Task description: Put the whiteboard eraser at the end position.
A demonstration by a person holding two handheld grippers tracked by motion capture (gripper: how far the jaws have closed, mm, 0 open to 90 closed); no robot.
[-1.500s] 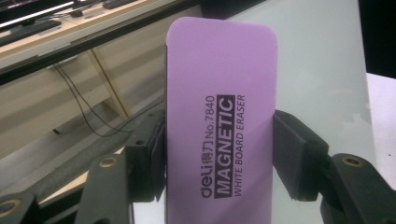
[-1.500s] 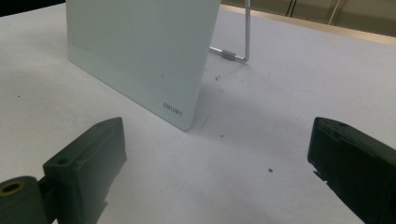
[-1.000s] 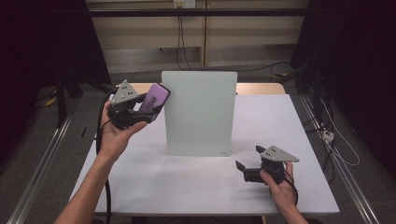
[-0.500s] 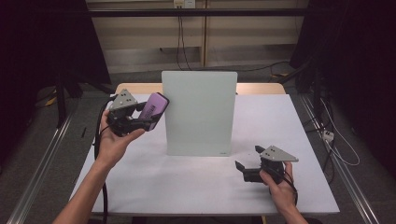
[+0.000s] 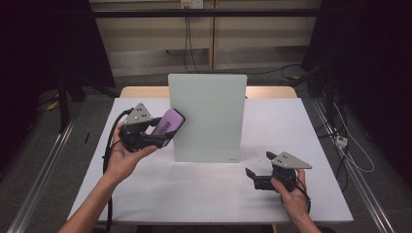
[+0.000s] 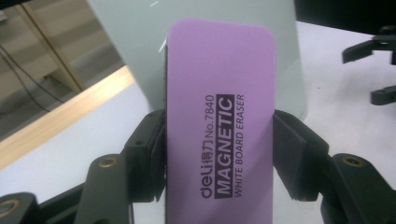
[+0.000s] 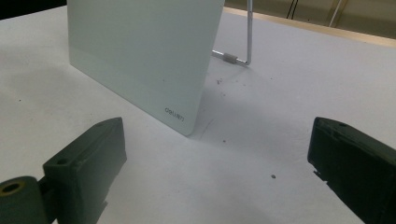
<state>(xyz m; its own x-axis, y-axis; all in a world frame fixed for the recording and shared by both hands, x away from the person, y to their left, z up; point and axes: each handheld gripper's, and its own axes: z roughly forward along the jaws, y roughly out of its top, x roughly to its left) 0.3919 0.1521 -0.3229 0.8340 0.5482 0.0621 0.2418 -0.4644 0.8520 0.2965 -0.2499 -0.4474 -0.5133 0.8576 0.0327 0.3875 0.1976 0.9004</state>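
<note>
One slip risk: purple eraser (image 6: 219, 121) clamped by left gripper (image 5: 145, 133) at whiteboard's (image 5: 209, 116) left edge, right gripper (image 5: 265, 175) released nearby, hard shove maybe tipping that propped board.

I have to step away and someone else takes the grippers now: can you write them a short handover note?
Left gripper: shut on the purple whiteboard eraser, held up in the air at the left edge of the standing whiteboard.
Right gripper: jaws open, nothing between them, low over the white table, right of the board's lower corner.
Done: eraser picked up and brought to the board.
Left: probably wiping the board; its face looks clean from here.
</note>
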